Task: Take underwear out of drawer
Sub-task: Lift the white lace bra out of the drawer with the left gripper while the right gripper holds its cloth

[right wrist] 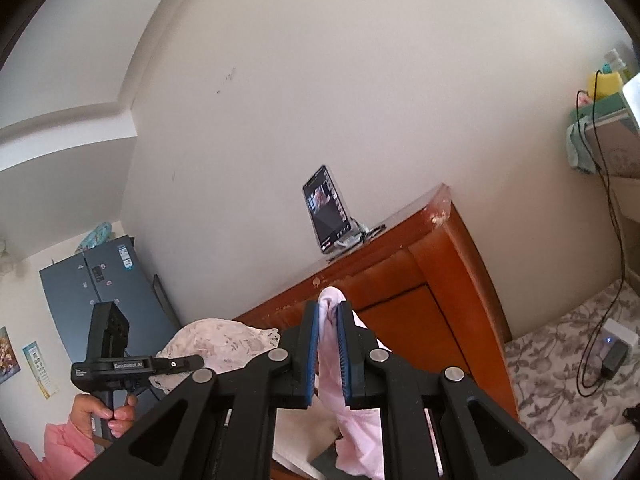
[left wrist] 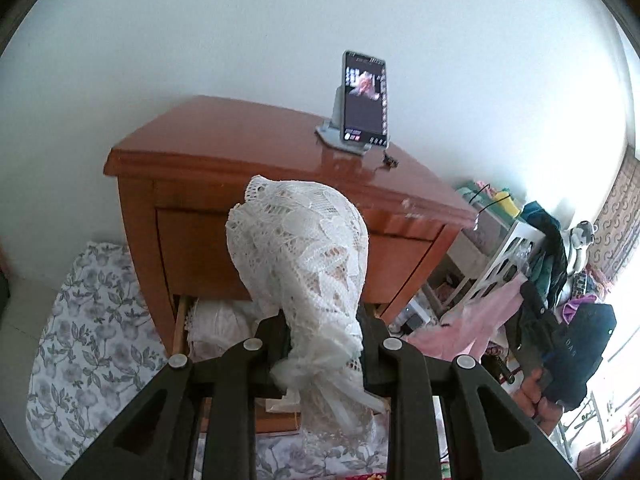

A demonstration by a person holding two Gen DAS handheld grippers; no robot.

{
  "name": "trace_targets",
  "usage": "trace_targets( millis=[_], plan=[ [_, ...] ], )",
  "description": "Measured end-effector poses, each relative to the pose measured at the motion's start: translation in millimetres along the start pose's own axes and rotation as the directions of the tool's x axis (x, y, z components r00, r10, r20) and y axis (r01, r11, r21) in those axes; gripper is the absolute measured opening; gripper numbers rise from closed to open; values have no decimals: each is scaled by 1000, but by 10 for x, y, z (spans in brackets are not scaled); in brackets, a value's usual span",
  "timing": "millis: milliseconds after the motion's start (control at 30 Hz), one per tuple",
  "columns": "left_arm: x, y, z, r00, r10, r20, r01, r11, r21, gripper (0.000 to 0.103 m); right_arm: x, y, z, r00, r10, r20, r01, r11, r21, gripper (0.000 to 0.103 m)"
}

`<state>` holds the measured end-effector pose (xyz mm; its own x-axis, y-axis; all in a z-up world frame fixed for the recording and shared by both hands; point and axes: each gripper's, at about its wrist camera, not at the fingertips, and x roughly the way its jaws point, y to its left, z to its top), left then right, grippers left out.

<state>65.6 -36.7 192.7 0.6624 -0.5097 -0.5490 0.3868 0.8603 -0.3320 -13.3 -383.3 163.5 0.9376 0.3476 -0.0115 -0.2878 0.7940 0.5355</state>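
Note:
In the left wrist view my left gripper (left wrist: 322,328) is shut on white lace underwear (left wrist: 296,264), which bulges up past the fingertips and trails down behind them. It hangs above the open bottom drawer (left wrist: 182,320) of a wooden nightstand (left wrist: 192,168); folded white fabric (left wrist: 216,324) lies in the drawer. In the right wrist view my right gripper (right wrist: 329,312) is shut on pink underwear (right wrist: 360,432), pinched between blue pads (right wrist: 313,344) and hanging below them. The left gripper (right wrist: 188,362), with its lace underwear (right wrist: 216,340), shows at lower left, held by a hand (right wrist: 108,412).
A phone on a stand (left wrist: 364,100) sits on the nightstand top. Floral bedding (left wrist: 88,340) lies left of the nightstand. To the right are a white rack and piled clothes (left wrist: 552,264). A charger with a cable (right wrist: 612,352) rests on floral fabric. A blue fridge (right wrist: 100,280) stands far left.

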Motion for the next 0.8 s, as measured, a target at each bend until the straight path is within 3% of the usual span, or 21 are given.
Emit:
trace_targets(
  millis=[200,367,600,800],
  plan=[
    [-46,-125,102,1000,5,26,-6,1000,18,25,-109,-6,44,1000,7,30,-7,1000,-3,10],
    [-79,-128,118,997,-8,74,8,1000,-5,25,43,-138,-24,995,-71,-75,71,997,-10,12],
    [-83,68,48,995,-37,95,45,995,-84,25,112,-330,-153,958,-209,-194,203,978,-50,14],
    [-258,178,131,990,-44,133,60,991,-118,25,90,-615,-233,925,-303,-228,311,950,0,16]
  ],
)
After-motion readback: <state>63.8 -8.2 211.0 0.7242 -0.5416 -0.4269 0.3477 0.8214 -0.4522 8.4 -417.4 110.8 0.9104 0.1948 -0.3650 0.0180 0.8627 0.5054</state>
